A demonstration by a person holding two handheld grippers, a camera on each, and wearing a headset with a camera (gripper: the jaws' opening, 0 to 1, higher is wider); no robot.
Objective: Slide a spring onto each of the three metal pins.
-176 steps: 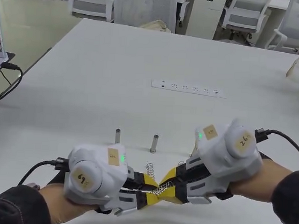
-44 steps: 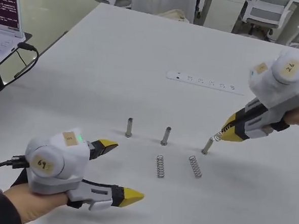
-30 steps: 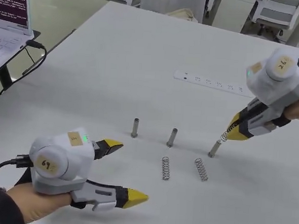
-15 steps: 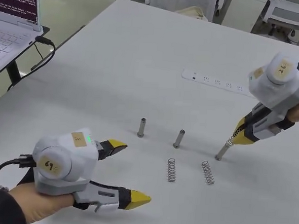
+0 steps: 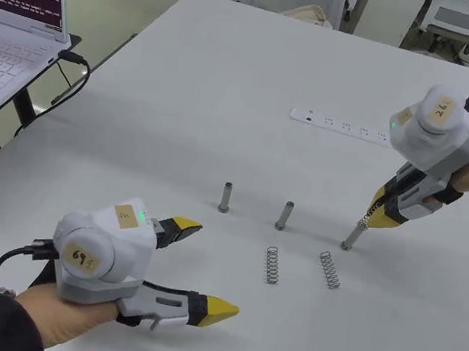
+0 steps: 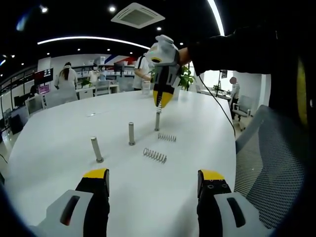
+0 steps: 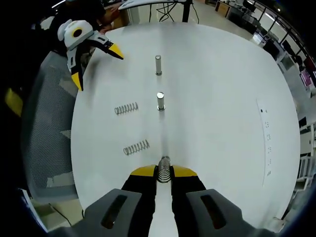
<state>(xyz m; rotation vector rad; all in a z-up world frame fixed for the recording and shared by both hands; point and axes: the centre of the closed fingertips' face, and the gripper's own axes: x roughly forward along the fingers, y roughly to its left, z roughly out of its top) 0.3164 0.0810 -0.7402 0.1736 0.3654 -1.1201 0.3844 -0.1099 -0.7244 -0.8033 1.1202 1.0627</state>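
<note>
Three metal pins stand upright in a row on the white table: the left pin [image 5: 226,197], the middle pin [image 5: 284,215] and the right pin [image 5: 348,240]. My right gripper [image 5: 379,220] is shut on a spring [image 5: 364,223] whose lower end meets the top of the right pin. In the right gripper view that spring [image 7: 164,170] sits between the yellow tips of the right gripper [image 7: 164,173], with the pin under it hidden. Two loose springs [image 5: 272,265] [image 5: 329,270] lie in front of the pins. My left gripper [image 5: 205,267] hovers open near the front left, holding nothing.
A white power strip [image 5: 341,126] lies behind the pins. A laptop [image 5: 21,19] and its cable [image 5: 65,85] sit off the table's left edge. Office chairs [image 5: 459,22] stand beyond the far edge.
Six seconds ago both grippers were together at the front on one spring. Now the right gripper holds it at the right pin, lowered slightly over the last second; the left gripper has opened and stayed low.
</note>
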